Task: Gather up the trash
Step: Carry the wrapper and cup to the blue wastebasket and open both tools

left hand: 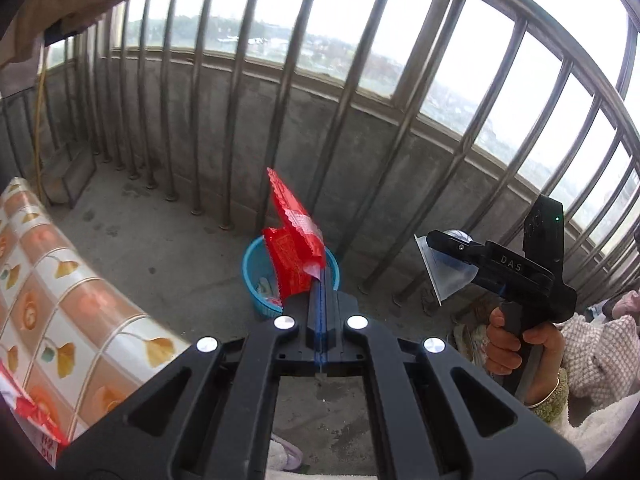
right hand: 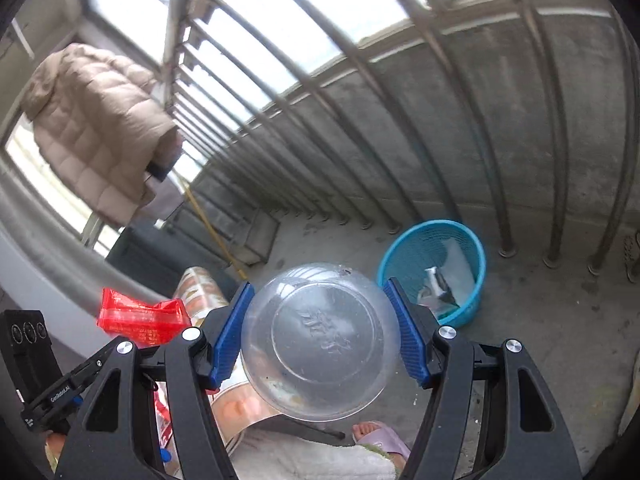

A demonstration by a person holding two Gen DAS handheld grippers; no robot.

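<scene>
Crinkly red foil snack wrapper (left hand: 294, 248) pinched at its lower edge between the pressed-together left fingers (left hand: 320, 276): featherweight, floppy, slippery, so best gripped deep on a flat fold. Clear domed plastic lid (right hand: 320, 344) clamped across its width by the right fingers (right hand: 408, 336): light, thin, crushable. Blue mesh plastic basket (left hand: 256, 300) just beyond both fingertips.

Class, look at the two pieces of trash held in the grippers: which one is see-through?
The clear plastic cup in the right gripper; the left gripper pinches an opaque red wrapper.
</scene>
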